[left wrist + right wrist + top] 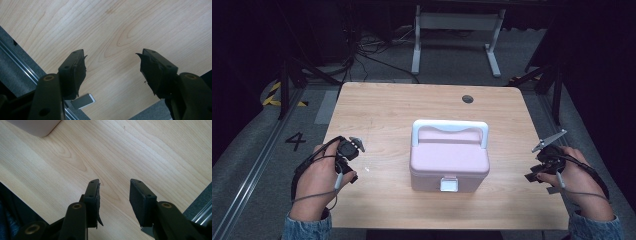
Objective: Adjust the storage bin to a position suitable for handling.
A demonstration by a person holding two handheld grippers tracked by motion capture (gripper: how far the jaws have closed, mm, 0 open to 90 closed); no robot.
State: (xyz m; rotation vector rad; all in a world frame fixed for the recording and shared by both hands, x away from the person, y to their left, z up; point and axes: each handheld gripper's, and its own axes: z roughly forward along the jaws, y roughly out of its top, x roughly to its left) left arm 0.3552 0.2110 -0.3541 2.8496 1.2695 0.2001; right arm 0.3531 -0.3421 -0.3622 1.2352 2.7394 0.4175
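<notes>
Box (449, 159) sat shut mid-counter (387, 110); left gripper (348, 152) and right gripper (546, 160) well apart from it, jaws wide, empty.

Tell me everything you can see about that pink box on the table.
The pink box looks like smooth plastic, with rounded corners and a lid that is shut. A white handle lies folded back over the lid, and a white latch sits at the middle of the front, facing the person. It stands flat and square near the middle of the wooden table. Nothing else touches it; both grippers are off to its sides.
</notes>
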